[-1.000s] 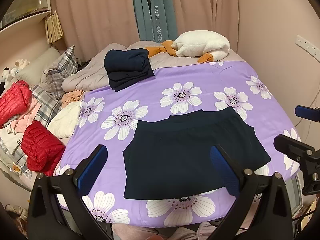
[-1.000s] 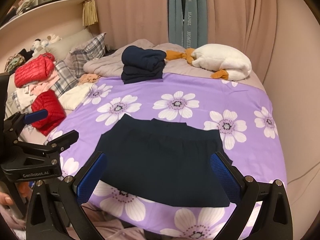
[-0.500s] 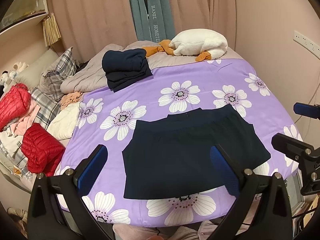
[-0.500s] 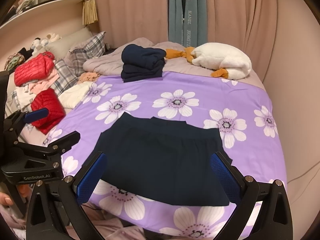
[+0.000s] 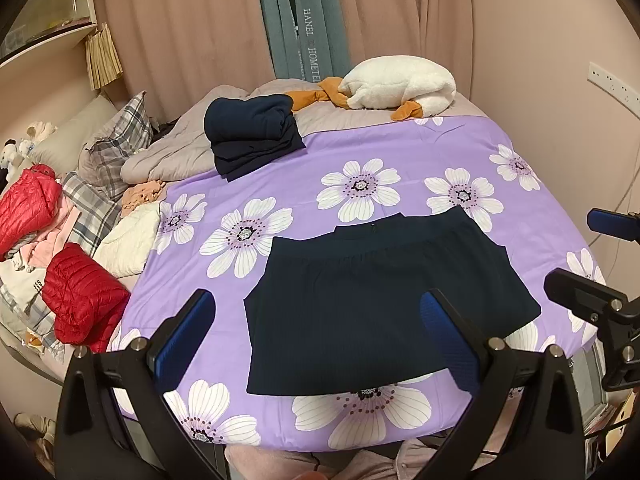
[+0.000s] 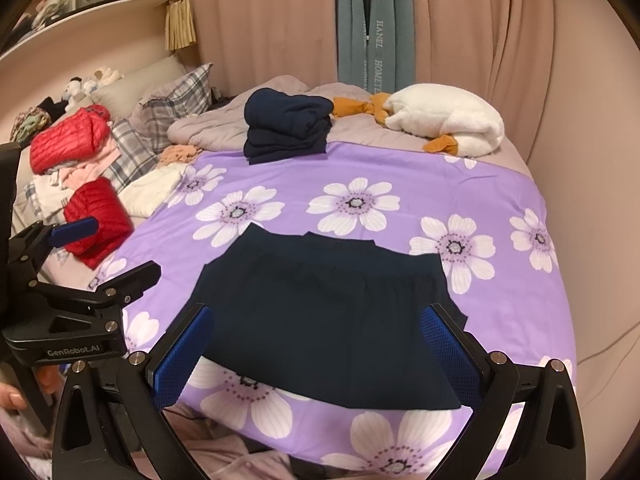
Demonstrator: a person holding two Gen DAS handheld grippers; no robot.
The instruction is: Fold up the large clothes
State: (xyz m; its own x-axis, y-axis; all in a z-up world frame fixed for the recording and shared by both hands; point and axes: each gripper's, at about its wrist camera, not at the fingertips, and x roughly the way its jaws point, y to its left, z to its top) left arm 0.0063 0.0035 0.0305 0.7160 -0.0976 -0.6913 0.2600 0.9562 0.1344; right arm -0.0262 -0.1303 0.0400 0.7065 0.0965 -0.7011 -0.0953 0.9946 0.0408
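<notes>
A dark navy skirt [image 5: 372, 300] lies spread flat on the purple flowered bedspread [image 5: 400, 160], waistband away from me; it also shows in the right wrist view [image 6: 324, 304]. My left gripper [image 5: 320, 340] is open and empty, held above the skirt's near hem. My right gripper [image 6: 320, 352] is open and empty, also above the near hem. The right gripper shows at the right edge of the left view [image 5: 600, 276]; the left gripper shows at the left of the right view [image 6: 80, 280].
A stack of folded navy clothes [image 5: 252, 136] sits at the far side of the bed. A white plush goose [image 5: 400, 88] lies beyond it. Red jackets [image 5: 80, 300], plaid pillows [image 5: 116, 148] and loose clothes crowd the left side. Curtains [image 5: 200, 32] hang behind.
Both views have shifted slightly; the bed and skirt sit a little lower and nearer. The skirt has not moved and both grippers stay open.
</notes>
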